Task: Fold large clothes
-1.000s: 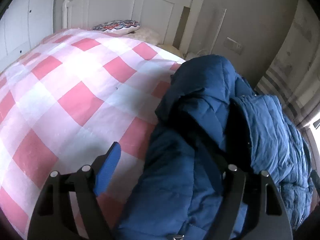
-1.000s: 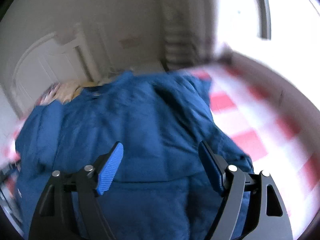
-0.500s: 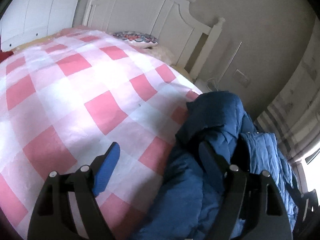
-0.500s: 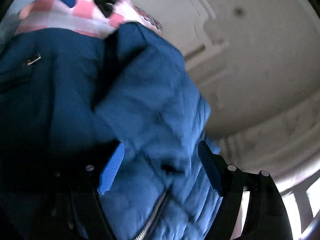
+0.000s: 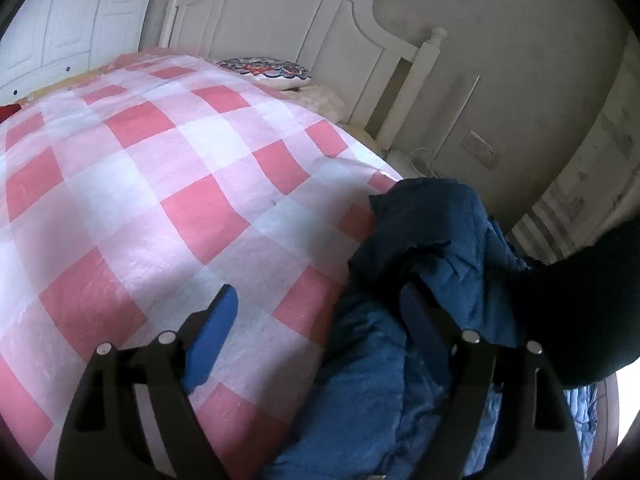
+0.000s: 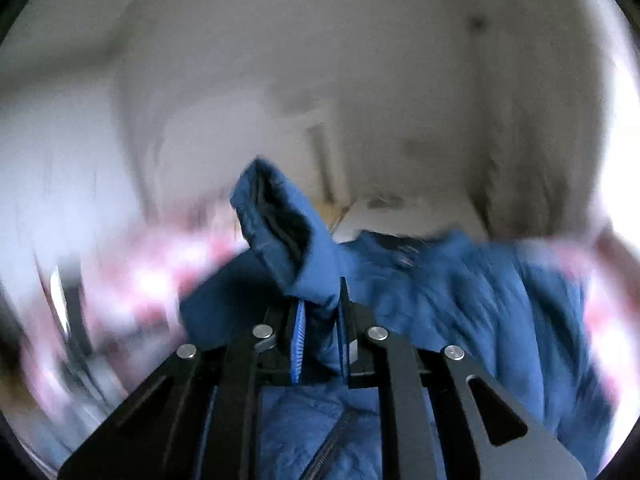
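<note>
A dark blue padded jacket (image 5: 436, 240) lies crumpled at the right side of a bed with a pink and white checked cover (image 5: 160, 200). My left gripper (image 5: 320, 312) is open and empty, hovering over the jacket's left edge; its right finger is over the fabric. In the blurred right wrist view, my right gripper (image 6: 320, 308) is shut on a fold of the jacket (image 6: 460, 288), and a sleeve end (image 6: 276, 216) sticks up above the fingers.
A white headboard (image 5: 304, 28) and a patterned pillow (image 5: 268, 70) are at the bed's far end. White wardrobe doors (image 5: 64, 28) stand at the left. A dark sleeve (image 5: 580, 312) crosses the right of the left wrist view.
My right gripper has closed on the jacket fabric and swung fast with it. My left gripper has drawn back leftward, so more of the bed cover shows.
</note>
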Tool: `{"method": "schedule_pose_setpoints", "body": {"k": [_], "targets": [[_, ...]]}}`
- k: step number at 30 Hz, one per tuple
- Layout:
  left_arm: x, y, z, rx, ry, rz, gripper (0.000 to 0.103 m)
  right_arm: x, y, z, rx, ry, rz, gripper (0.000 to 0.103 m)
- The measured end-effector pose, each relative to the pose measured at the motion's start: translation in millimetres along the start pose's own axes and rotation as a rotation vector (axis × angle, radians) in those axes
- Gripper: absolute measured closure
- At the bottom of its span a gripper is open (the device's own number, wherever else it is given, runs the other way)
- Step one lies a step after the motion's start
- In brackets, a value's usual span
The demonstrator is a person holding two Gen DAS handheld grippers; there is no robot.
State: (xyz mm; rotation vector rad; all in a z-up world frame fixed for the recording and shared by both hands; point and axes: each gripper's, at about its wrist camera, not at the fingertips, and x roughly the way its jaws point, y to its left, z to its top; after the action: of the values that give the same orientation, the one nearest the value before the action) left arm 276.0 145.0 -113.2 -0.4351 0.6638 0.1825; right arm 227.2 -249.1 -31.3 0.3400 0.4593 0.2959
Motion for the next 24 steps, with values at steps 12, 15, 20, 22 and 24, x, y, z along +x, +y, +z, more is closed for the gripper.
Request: {"method": "schedule_pose_setpoints", "body": {"k": [12,15,20,22,24], "targets": [[6.0,-3.4,-2.0,0.011,0.04,0.0,0.018,6.0,-155.4,-47.5,0.499,0.154,-0.067,0.063],[6.4,-3.8,-2.7,0.011,0.047,0.0,0.018,2.0,-162.3,-51.2,0.512,0.153,-0.049,0.066],[5.5,-3.1,-3.0,0.004,0.046,-0.001,0.018,-10.6,-142.6,-31.9,0.424,0.061,-0.015,0.09],[5.6,-3.7,-3.3,0.005,0.046,-0.001,0.018,-29.1,-130.2,-21.5,0.398,0.013,-0.019,0.09],[5.4,-4.6,-3.3,0.009,0.045,-0.001,0.018,-33.4,-131.0,-18.0,0.397,0.027,-0.084,0.09]]}}
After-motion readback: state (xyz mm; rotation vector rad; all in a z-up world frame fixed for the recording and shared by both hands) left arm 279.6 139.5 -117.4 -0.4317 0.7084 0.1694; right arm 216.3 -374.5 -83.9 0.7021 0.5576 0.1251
